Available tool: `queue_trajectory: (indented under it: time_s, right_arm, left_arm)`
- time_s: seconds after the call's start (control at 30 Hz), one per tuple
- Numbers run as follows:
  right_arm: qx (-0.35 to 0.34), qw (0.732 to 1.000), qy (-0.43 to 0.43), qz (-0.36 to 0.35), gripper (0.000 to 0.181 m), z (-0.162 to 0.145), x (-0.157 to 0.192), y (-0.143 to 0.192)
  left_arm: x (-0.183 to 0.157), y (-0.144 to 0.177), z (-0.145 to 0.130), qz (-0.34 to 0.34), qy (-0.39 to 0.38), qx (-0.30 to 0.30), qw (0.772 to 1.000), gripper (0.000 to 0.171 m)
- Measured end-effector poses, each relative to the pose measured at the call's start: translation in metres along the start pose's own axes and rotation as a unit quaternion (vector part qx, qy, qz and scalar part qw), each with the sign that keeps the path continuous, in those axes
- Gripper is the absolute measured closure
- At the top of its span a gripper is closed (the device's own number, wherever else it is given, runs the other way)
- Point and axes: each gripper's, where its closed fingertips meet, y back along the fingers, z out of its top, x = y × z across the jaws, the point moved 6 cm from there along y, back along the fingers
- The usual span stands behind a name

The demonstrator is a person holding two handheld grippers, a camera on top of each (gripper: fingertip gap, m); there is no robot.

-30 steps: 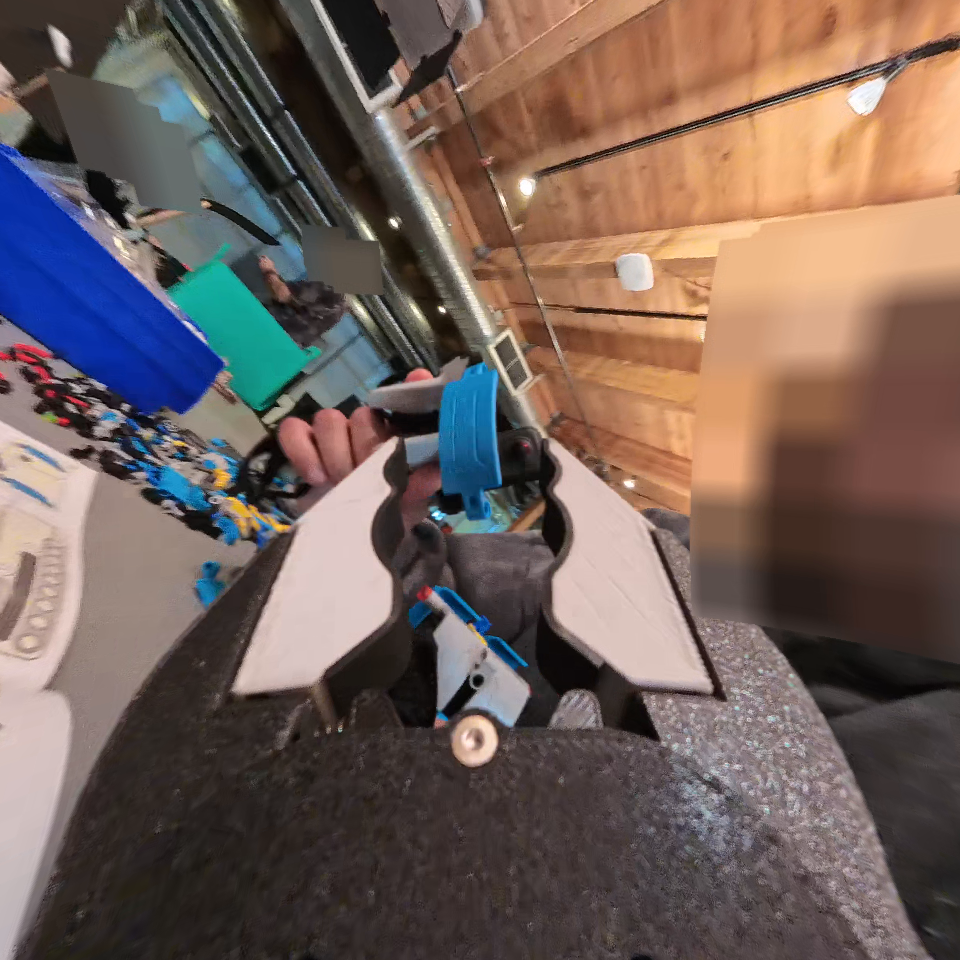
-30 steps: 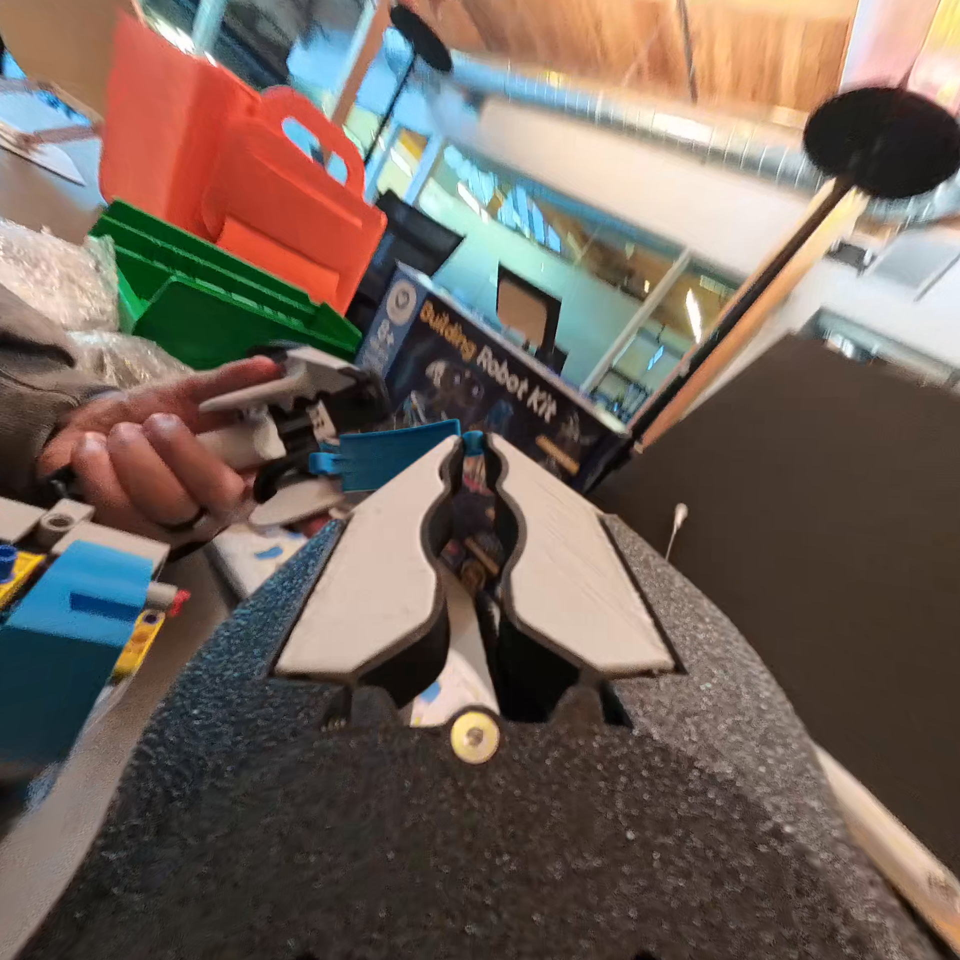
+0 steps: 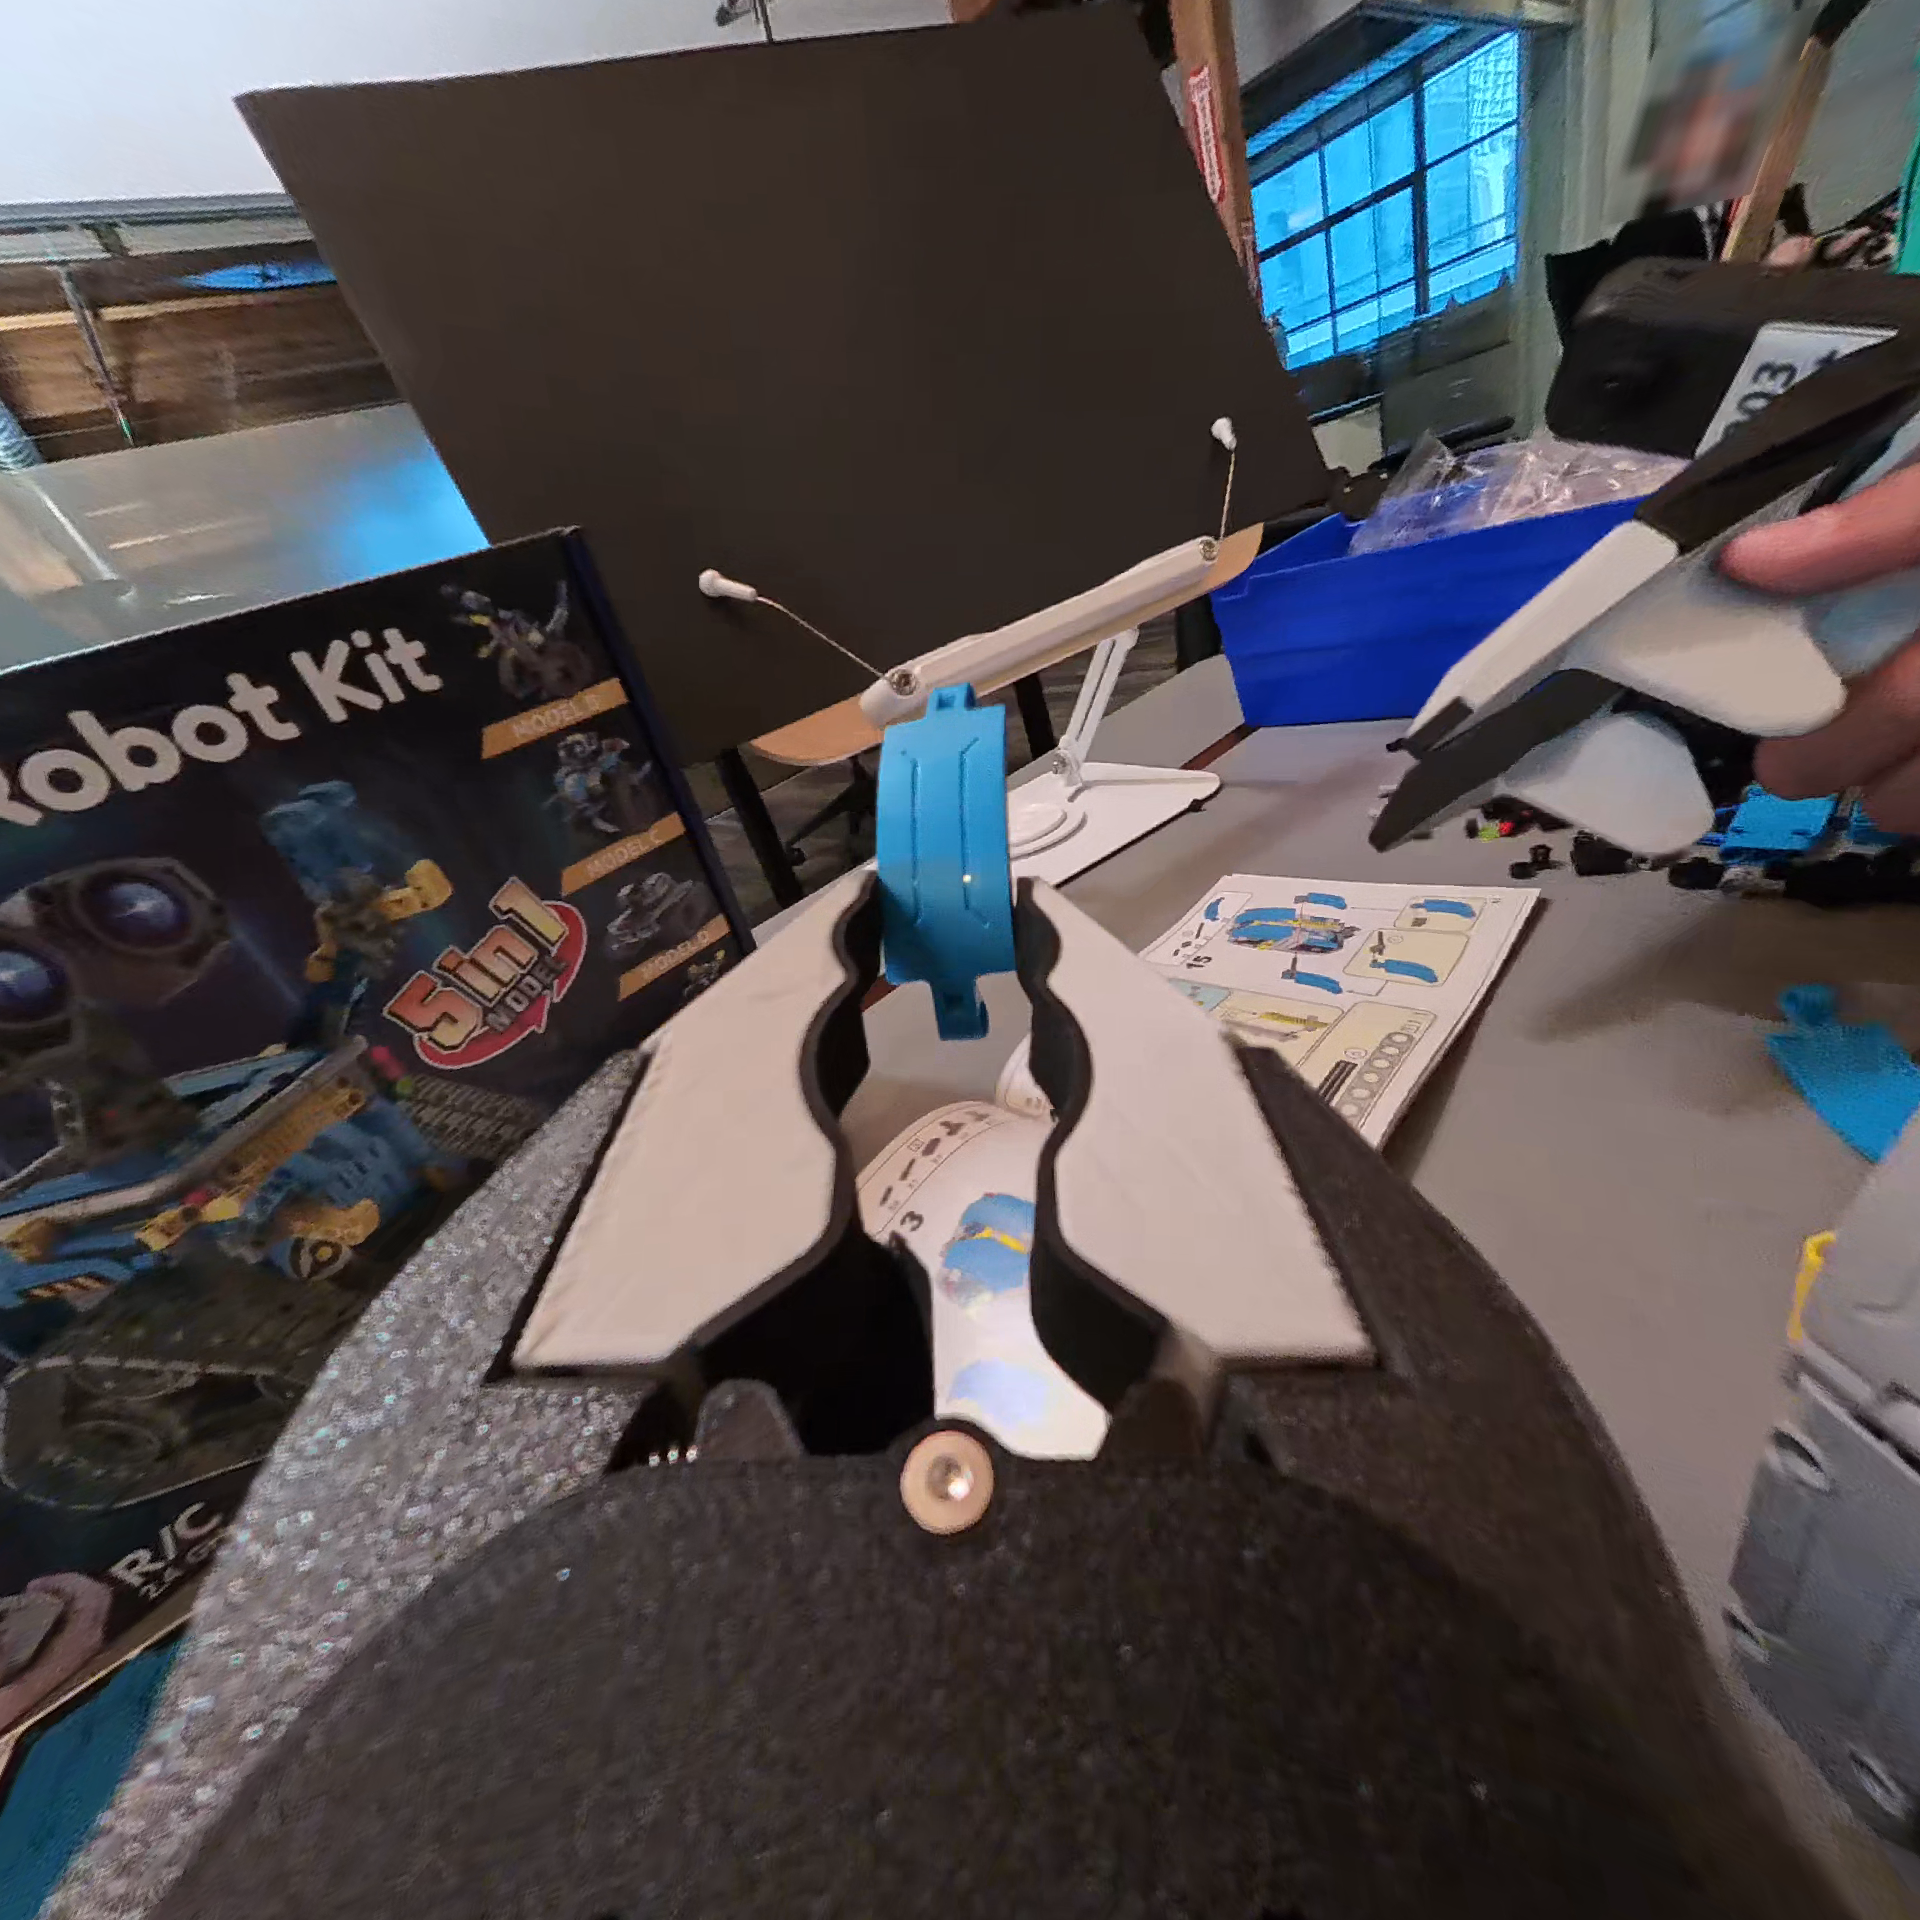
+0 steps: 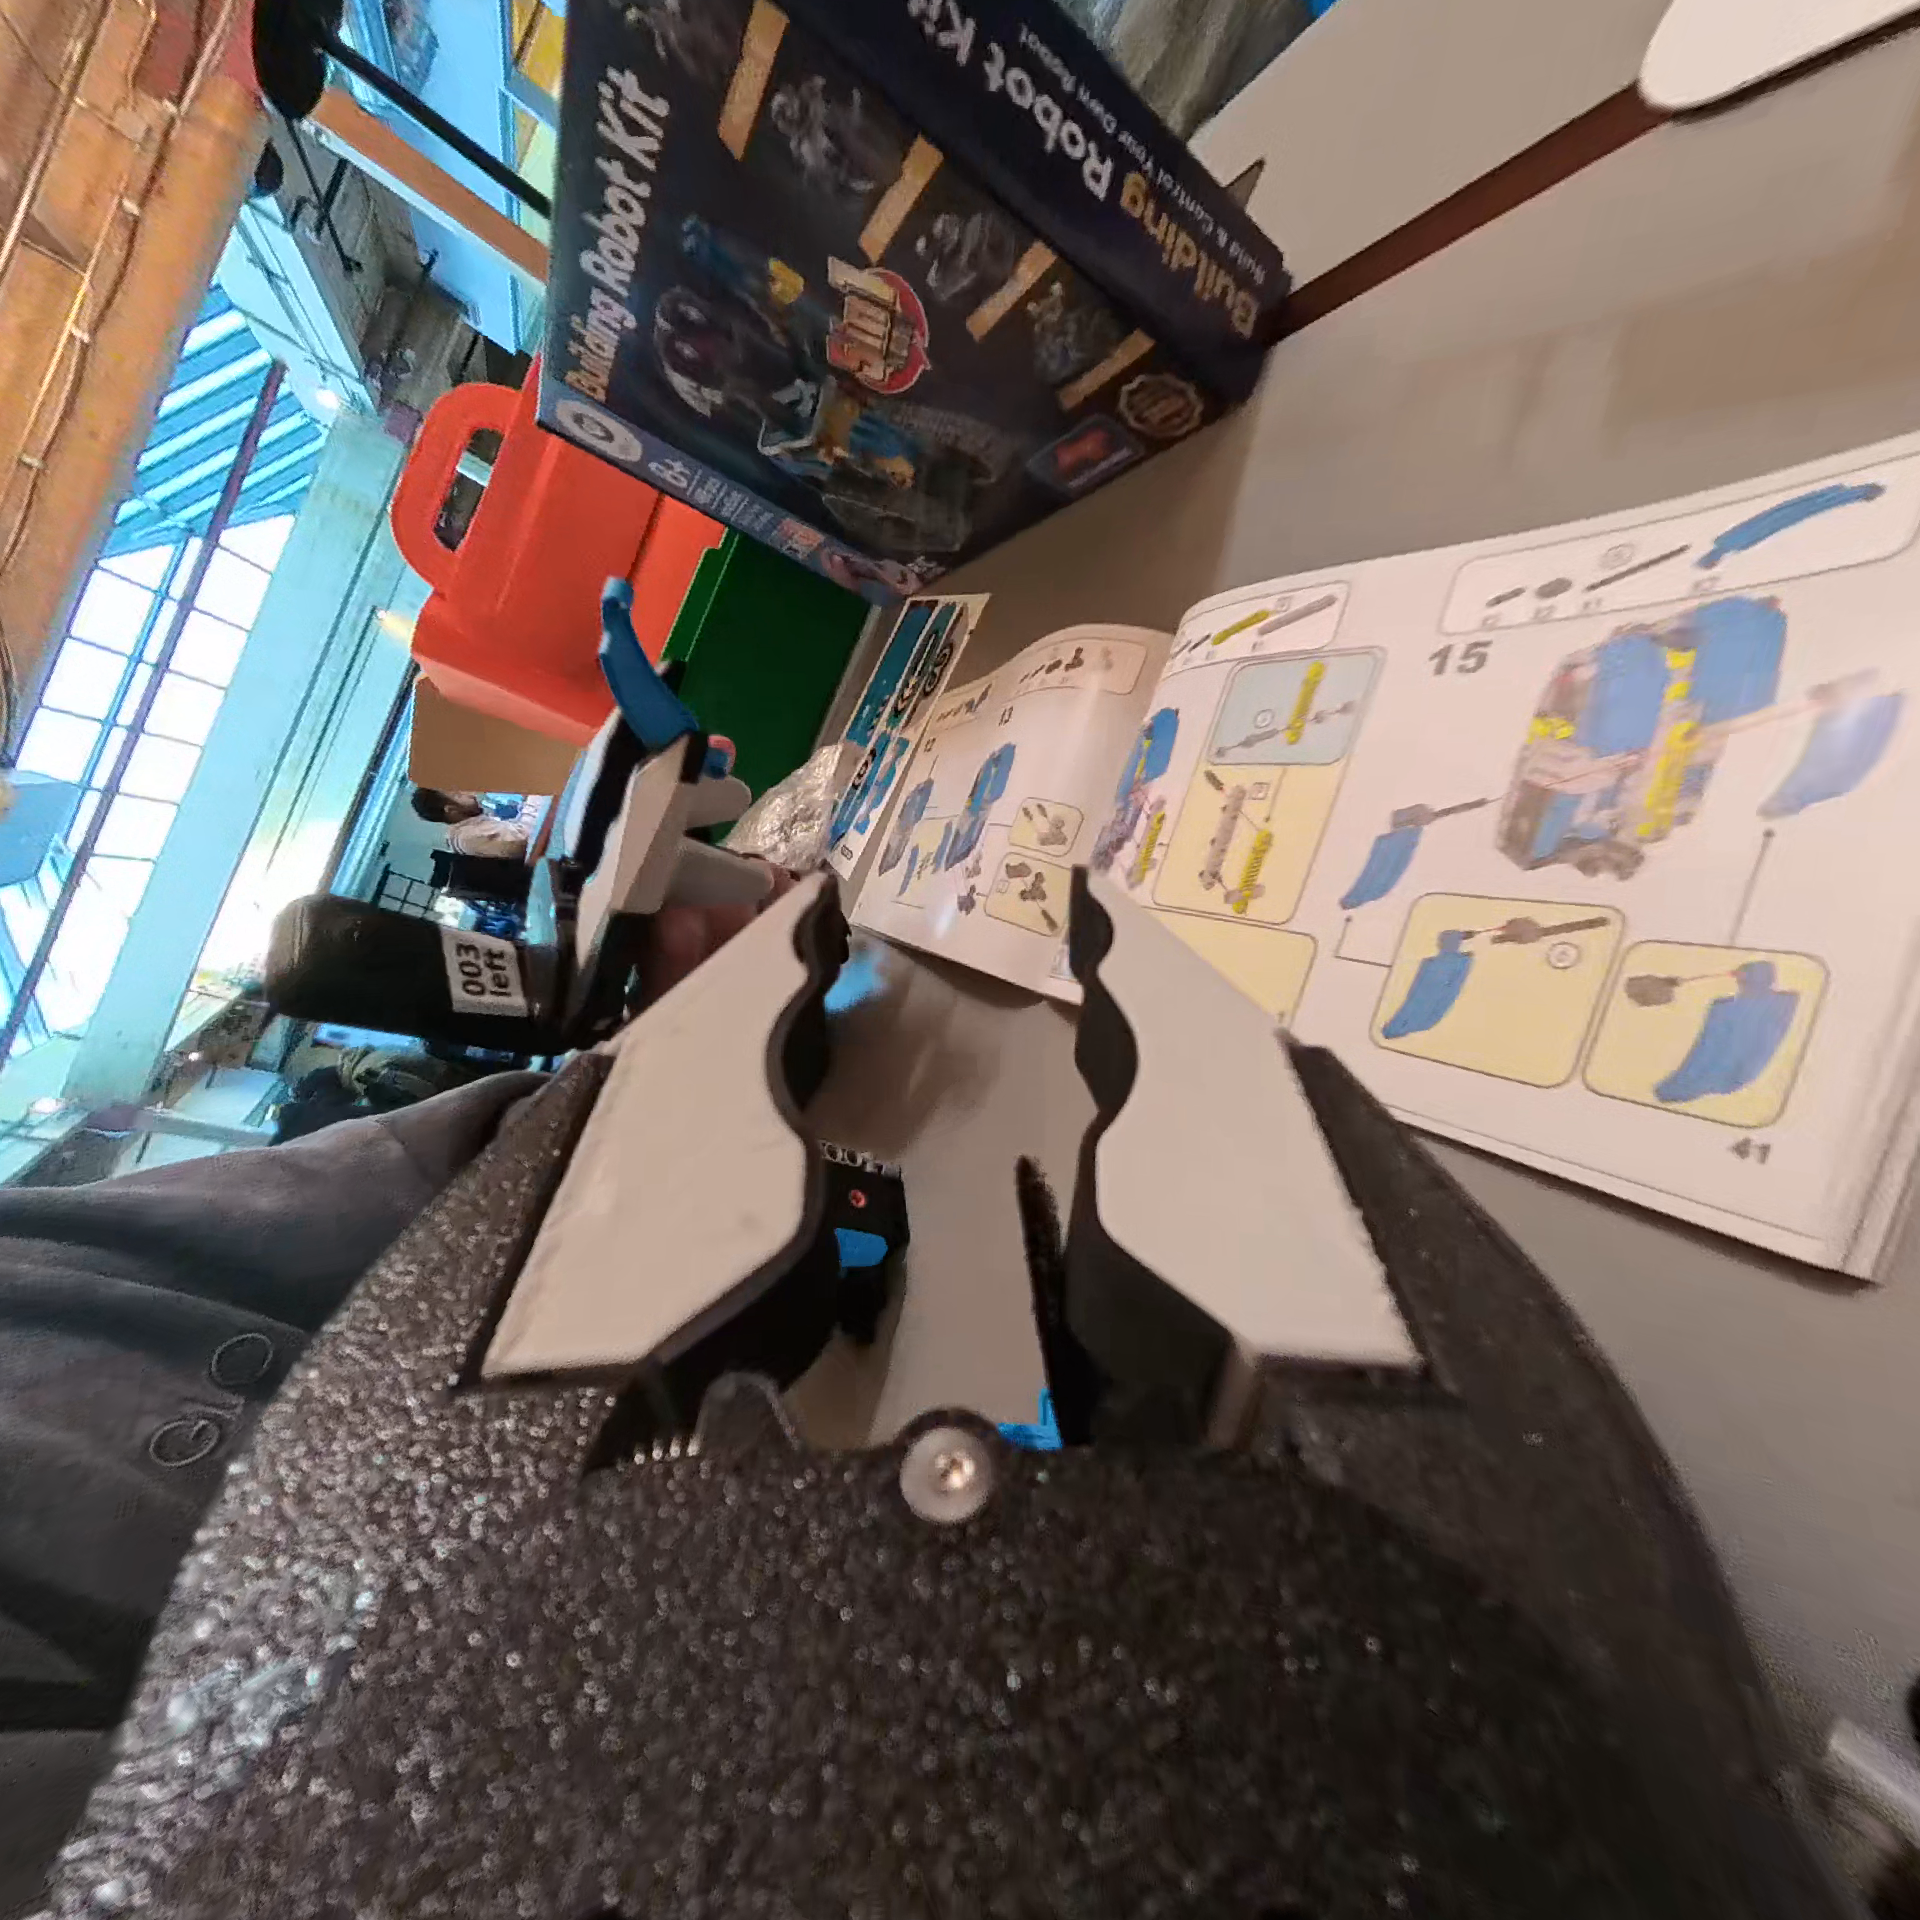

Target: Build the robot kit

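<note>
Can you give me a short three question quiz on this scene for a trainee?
1. True or false: the left hand-held gripper grips a curved blue plastic piece.
2. Is the right hand-held gripper A) open and empty, or B) shut on a block?
3. Fill in: the open white instruction booklet lies on the grey ____.

Key: 1 true; 2 A; 3 table.
</note>
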Motion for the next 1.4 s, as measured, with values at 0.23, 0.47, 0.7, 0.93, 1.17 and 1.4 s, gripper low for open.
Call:
queue_trajectory:
  time_s: [0.23, 0.47, 0.7, 0.93, 1.17, 1.4]
  right_arm:
    - [-0.088, 0.996, -0.002, -0.026, 0.145, 0.020, -0.007, 0.023]
    - [-0.112, 0.993, -0.010, -0.037, 0.149, 0.025, -0.015, 0.030]
    - [-0.130, 0.990, -0.008, -0.046, 0.149, 0.029, -0.017, 0.035]
    - [-0.116, 0.992, -0.001, -0.048, 0.149, 0.026, -0.015, 0.030]
    - [-0.103, 0.993, 0.009, -0.053, 0.148, 0.023, -0.013, 0.026]
    - [-0.089, 0.995, 0.012, -0.036, 0.146, 0.018, -0.008, 0.016]
  left_arm:
    - [-0.004, 0.002, 0.002, -0.005, -0.011, -0.009, 1.000, 0.146]
    - [-0.007, 0.003, 0.002, -0.013, -0.017, -0.012, 1.000, 0.146]
    - [-0.005, 0.002, 0.001, -0.014, -0.006, -0.008, 1.000, 0.146]
    - [-0.007, 0.001, -0.001, -0.015, -0.012, -0.006, 1.000, 0.146]
    - [-0.007, 0.001, -0.001, -0.018, -0.012, -0.004, 1.000, 0.146]
    - [-0.010, 0.001, -0.001, -0.026, -0.015, -0.003, 1.000, 0.147]
